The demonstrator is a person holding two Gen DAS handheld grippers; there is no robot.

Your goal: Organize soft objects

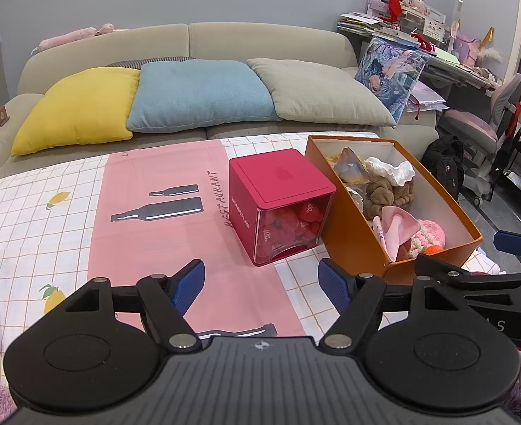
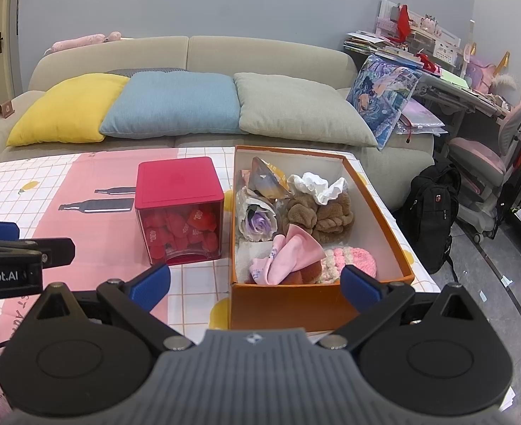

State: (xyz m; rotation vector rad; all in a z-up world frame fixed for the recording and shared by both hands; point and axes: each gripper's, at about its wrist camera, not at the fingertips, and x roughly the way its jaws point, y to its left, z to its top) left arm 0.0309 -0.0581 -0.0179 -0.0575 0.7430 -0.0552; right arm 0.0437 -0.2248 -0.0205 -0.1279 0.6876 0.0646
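Observation:
An orange box (image 2: 317, 306) stands on the table's right side, also seen in the left wrist view (image 1: 352, 233). It holds soft things: a brown scrunchie (image 2: 318, 214), a white scrunchie (image 2: 317, 184), a pink cloth (image 2: 288, 255), a pink-and-white knitted piece (image 2: 349, 258) and a purple fabric rose (image 2: 258, 221). My right gripper (image 2: 256, 285) is open and empty just in front of the box's near wall. My left gripper (image 1: 262, 285) is open and empty over the tablecloth, left of the box.
A red cube container (image 2: 179, 209) with red pieces inside stands left of the box. The table has a pink and white checked cloth (image 1: 47, 226). A sofa with yellow, blue and grey cushions (image 1: 203, 95) lies behind. A black backpack (image 2: 430, 212) sits on the floor right.

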